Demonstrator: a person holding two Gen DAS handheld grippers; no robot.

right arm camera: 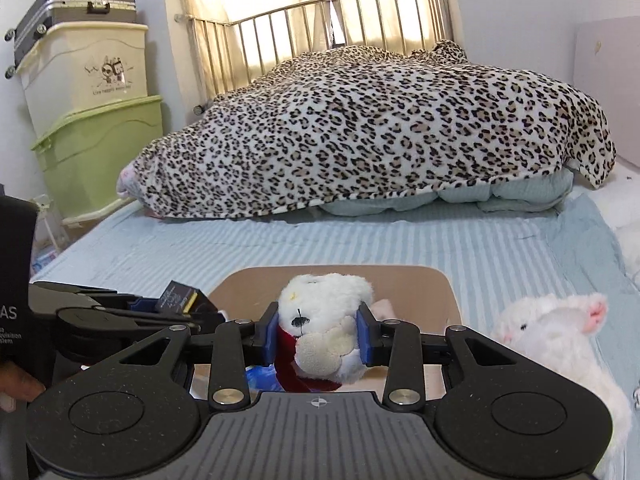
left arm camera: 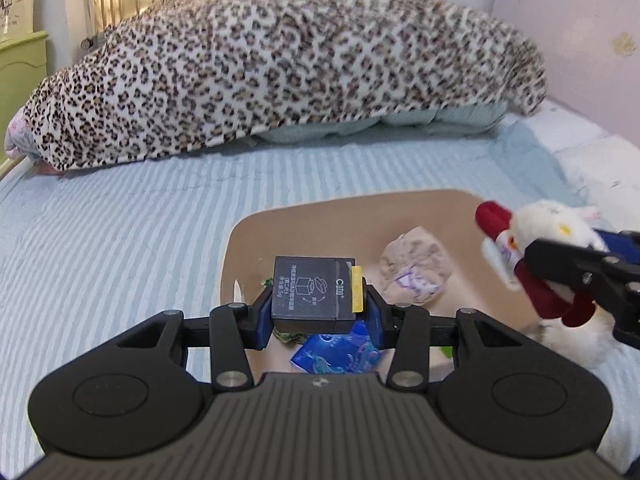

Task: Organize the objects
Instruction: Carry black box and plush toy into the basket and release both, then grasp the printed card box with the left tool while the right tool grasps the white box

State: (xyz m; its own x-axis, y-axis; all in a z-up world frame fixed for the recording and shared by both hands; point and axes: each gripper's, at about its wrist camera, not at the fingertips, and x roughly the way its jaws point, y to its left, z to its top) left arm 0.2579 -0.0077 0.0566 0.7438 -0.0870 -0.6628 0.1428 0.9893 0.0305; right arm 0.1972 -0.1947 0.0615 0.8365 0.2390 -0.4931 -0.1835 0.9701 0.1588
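- While above the tan tray (left arm camera: 432,216), the left gripper (left arm camera: 318,312) pinches a dark box (left arm camera: 308,292).
- Over that tray's right side, the right gripper (right arm camera: 318,336) pinches a white plush bear (right arm camera: 324,308).

striped bed (left arm camera: 120,248) carries tan tray (left arm camera: 360,216), leopard blanket (left arm camera: 280,72), white plush (right arm camera: 560,332).

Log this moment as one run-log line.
left gripper: shut on small dark grey box | right gripper: shut on white plush bear with red scarf | both over tan tray on striped bed
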